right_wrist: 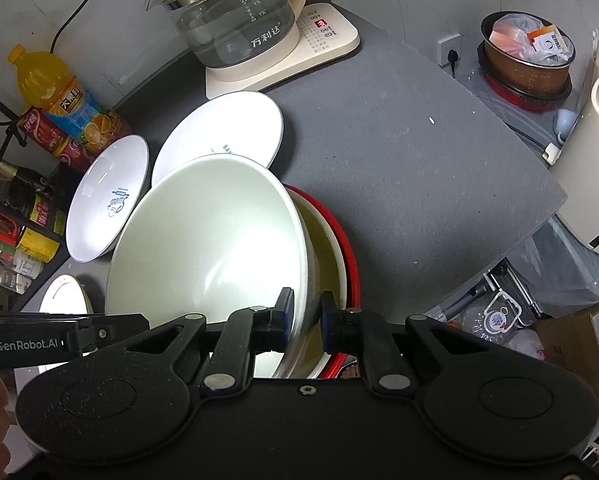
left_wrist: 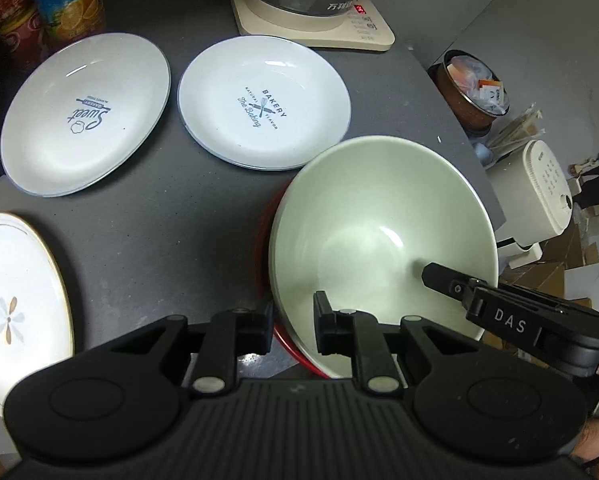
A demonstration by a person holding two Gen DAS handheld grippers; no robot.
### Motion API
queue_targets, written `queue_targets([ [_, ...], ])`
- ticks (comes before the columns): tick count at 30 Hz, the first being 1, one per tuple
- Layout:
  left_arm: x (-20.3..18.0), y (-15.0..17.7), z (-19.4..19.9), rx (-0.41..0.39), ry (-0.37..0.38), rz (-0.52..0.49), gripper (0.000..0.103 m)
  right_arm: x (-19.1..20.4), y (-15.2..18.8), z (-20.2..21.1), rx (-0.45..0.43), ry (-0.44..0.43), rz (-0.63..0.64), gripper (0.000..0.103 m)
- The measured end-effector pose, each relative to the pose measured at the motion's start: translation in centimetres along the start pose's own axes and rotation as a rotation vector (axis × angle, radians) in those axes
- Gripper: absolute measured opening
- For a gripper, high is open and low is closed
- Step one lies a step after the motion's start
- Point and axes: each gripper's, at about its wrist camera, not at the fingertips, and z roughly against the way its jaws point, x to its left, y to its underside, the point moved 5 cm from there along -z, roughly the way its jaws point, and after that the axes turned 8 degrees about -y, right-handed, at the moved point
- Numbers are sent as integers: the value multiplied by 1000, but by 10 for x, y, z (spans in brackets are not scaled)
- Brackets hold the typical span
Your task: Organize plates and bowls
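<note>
**Green bowl, tilted, rim in 2 grippers**

- Item: green bowl, tipped up on its side, mouth toward the left, leaning in the red bowl near the front of the counter.
- Right gripper: pads either side of the bowl's near rim, 1 inside, 1 outside; pinching it, by the look.
- Left gripper: fingers straddle the opposite rim edge; whether they press or merely bracket it, cannot tell.
- Relation: rim runs straight ahead between each pair of fingers; both equally near.
- Neighbours: 2 printed plates, Sweet plate and Bakery plate, behind left; flower plate at left; kettle base beyond.
- Room: bare counter to the right, ending at an edge close by.
</note>
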Motion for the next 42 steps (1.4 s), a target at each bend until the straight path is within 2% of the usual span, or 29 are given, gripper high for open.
queue_targets([
  [12,4,1,-12,-8,-46,12,17,3,-4,2,44,5,36,18],
  [30,10,2,-15,-36,-38,67,18,5,-2,16,74,-37,6,26],
  [37,12,3,-14,-49,-36,95,17,-3,-10,23,46,-33,0,26],
  [42,10,1,-14,-55,-47,94,17,-6,-6,16,57,-19,14,19],
])
